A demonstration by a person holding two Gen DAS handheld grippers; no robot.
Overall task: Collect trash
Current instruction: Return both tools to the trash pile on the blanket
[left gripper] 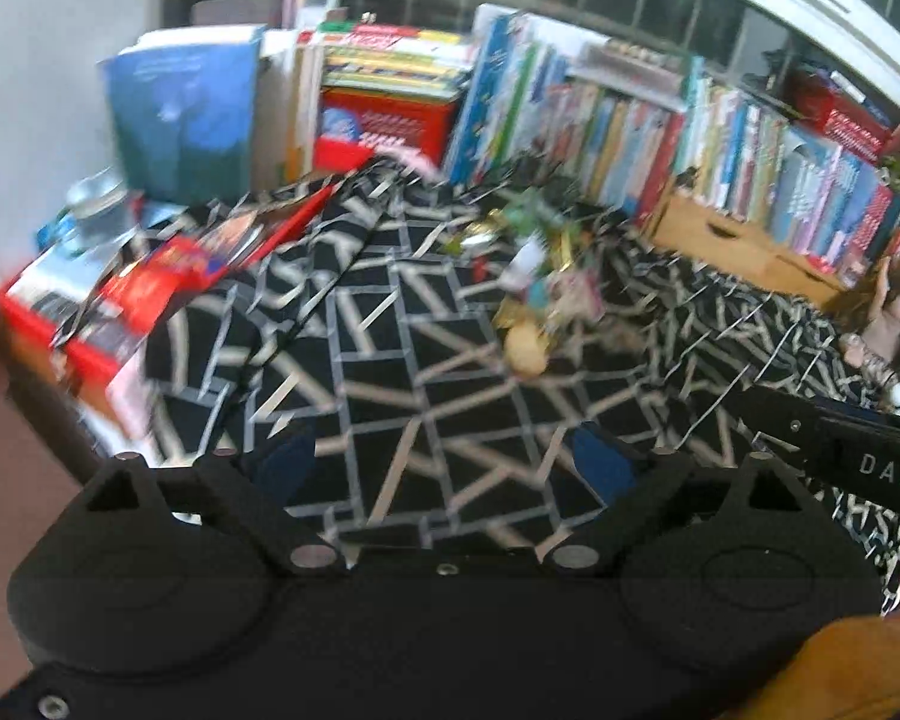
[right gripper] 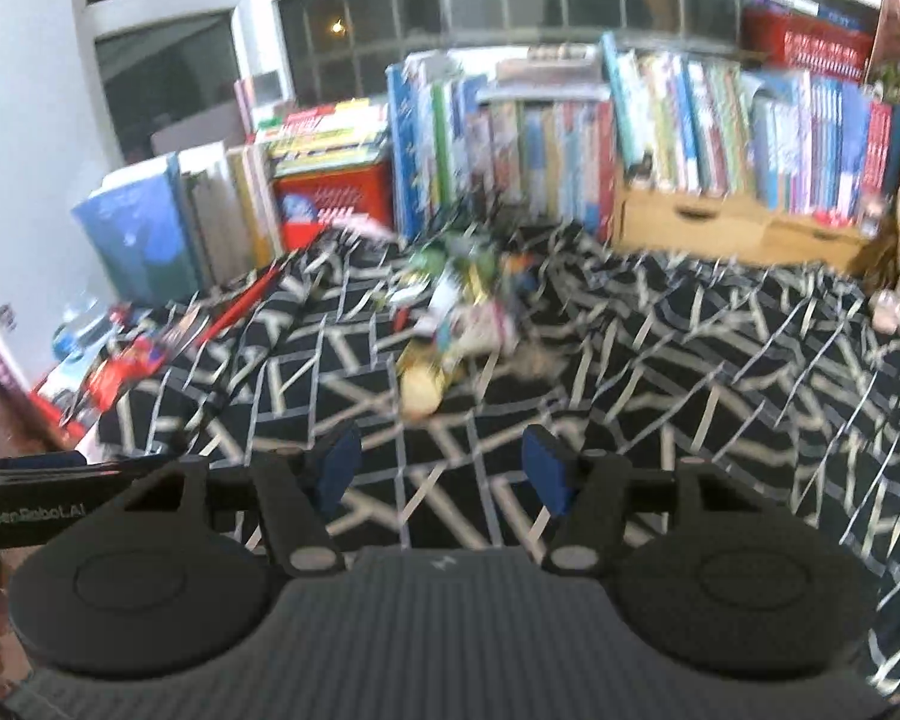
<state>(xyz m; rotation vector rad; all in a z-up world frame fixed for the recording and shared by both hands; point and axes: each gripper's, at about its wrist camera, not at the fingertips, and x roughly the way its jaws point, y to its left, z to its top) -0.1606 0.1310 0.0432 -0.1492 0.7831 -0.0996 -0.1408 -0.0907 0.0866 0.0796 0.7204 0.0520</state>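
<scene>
A heap of trash [left gripper: 540, 276] lies on the black cloth with pale lines [left gripper: 426, 396]: crumpled wrappers, scraps of paper and a yellowish round piece at its near end. The right wrist view shows the same trash heap [right gripper: 456, 324] on the cloth [right gripper: 690, 360]. My left gripper [left gripper: 444, 462] hangs open above the cloth, short of the heap, nothing between its blue pads. My right gripper [right gripper: 441, 468] is also open and empty, just in front of the yellowish piece. Both views are blurred by motion.
Rows of books [right gripper: 690, 132] and a wooden box [right gripper: 732, 222] stand behind the heap. Red boxes and magazines [left gripper: 150, 282] lie at the left edge. A doll [left gripper: 888, 318] sits at the right. The other gripper's black body [left gripper: 858, 450] crosses the right side.
</scene>
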